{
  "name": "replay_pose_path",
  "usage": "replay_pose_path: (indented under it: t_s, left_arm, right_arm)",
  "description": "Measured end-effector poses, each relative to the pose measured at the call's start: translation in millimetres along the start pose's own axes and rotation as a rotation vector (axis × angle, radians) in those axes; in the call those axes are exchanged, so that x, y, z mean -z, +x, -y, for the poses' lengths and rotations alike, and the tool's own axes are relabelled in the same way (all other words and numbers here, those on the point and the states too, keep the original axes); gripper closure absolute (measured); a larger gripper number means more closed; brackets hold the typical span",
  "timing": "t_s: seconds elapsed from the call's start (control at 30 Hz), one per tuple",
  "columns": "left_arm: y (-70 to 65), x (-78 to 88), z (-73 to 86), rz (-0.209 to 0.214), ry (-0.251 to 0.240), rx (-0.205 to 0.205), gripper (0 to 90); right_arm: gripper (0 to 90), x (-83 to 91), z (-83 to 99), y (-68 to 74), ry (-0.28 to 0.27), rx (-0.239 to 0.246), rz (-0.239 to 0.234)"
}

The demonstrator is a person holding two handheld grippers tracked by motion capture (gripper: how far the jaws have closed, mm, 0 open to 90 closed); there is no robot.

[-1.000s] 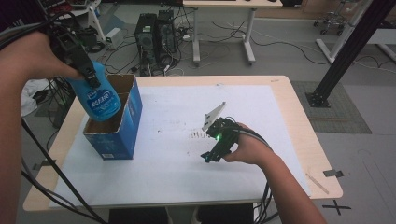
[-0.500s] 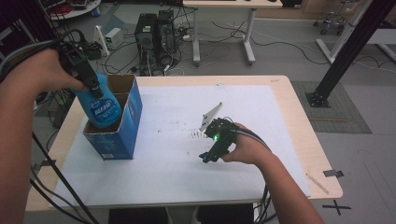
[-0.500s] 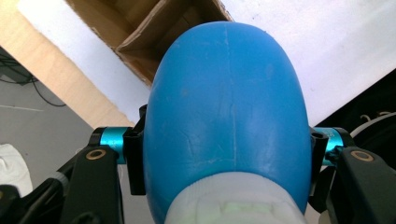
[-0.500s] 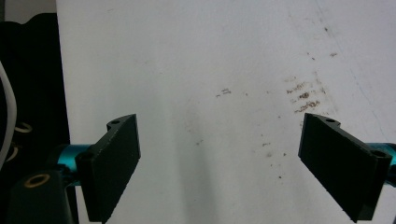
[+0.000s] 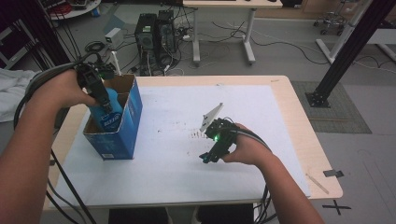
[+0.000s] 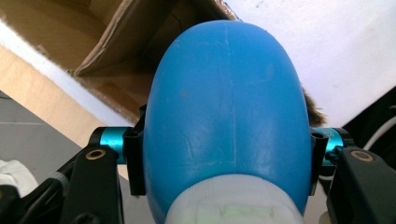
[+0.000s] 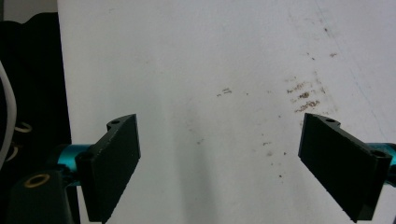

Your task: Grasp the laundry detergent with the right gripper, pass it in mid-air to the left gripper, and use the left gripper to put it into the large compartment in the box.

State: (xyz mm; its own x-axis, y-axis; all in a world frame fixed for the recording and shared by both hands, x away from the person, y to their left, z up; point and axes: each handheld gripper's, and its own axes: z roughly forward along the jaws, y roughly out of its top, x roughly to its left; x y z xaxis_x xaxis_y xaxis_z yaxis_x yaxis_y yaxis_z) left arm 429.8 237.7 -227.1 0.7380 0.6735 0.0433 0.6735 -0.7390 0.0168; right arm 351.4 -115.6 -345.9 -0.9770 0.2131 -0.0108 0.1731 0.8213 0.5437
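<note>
Two jaws of your left gripper (image 5: pixel 103 95) press against the flanks of the blue bottle (image 6: pixel 226 116), one on each side of its widest part, so the grip is firm and nothing else sits between them. In the left gripper view the bottle's long axis runs straight away from the claw, white cap end nearest the camera and rounded base farthest, pointing into the brown inside of the cardboard box (image 6: pixel 100 44). From the high view that same axis stands close to upright, base down, with the lower half of the bottle (image 5: pixel 108 116) already inside the open top of the blue box (image 5: pixel 125 135), close to the wall that faces the middle of the table (image 5: pixel 289 116). So the relation that counts is simple: the box floor lies directly below the bottle's base, along the bottle's own length, and I judge that your next move is straight down with no sideways drift, or the shoulder may catch a flap.

Your right gripper (image 5: pixel 211 154) rests on the white sheet (image 7: pixel 210 70) well apart from the box, its jaws standing wide and holding nothing; only faint brown specks lie between them. Your left hand (image 5: pixel 63 88) is clearly the nearer one and does the work.
</note>
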Motion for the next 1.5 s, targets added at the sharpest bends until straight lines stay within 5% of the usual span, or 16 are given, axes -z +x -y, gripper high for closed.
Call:
replay_pose_path:
  t_s: [0.63, 1.5]
  left_arm:
    - [6.4, -50.2, 0.4, 0.035, 0.008, -0.025, 38.3]
    - [8.7, -69.6, 3.1, 0.027, -0.002, -0.073, 37.5]
  right_arm:
    - [11.9, -4.6, -1.0, 0.5, 0.013, 0.010, 0.002]
    - [11.9, -6.9, 0.3, 1.0, 0.019, 0.003, -0.003]
